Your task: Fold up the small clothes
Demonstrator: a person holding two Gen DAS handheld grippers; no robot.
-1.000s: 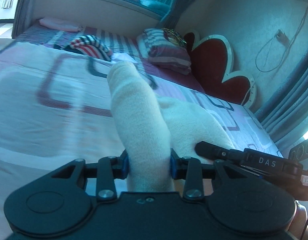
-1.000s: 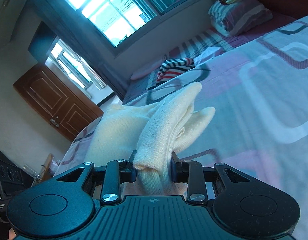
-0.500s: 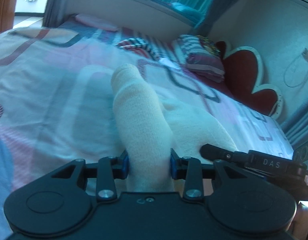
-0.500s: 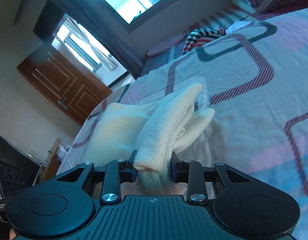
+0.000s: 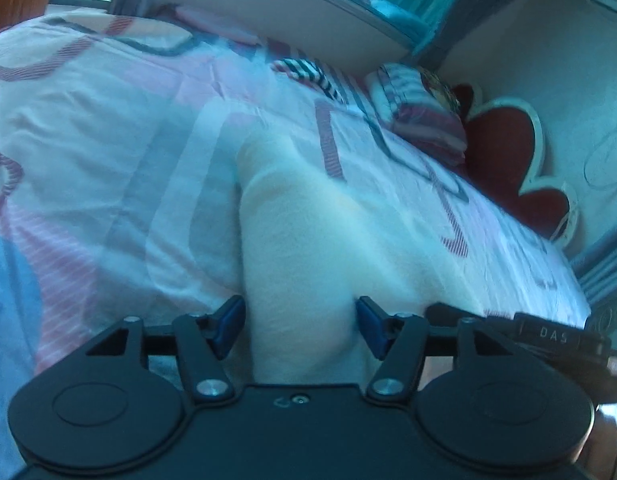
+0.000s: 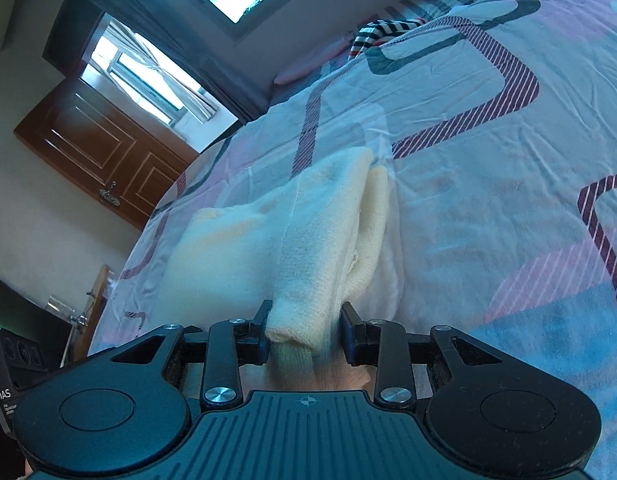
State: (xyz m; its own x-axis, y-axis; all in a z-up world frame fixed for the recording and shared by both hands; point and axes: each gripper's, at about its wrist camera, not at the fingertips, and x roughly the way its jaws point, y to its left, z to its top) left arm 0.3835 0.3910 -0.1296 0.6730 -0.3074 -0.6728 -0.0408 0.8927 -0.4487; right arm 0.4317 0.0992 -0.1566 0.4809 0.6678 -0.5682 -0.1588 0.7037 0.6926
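The cream knit garment (image 5: 304, 240) lies on the patterned bedspread (image 5: 108, 152), with a folded edge running forward from each gripper; in the right wrist view it (image 6: 308, 232) sits doubled over, its layers stacked along the right side. The left gripper (image 5: 300, 324) has just been opening; its 2 blue pads stand apart on either side of the cloth, and a gap shows beside the left pad, so it no longer clamps the fabric. The right gripper (image 6: 304, 332) has also just been opening; the knit edge passes between its 2 black pads, the left one touching the cloth and the right one just clear. A striped garment (image 6: 384, 30) lies far up the bed, near a pillow (image 5: 424, 120) and a red heart-shaped headboard (image 5: 508, 160).
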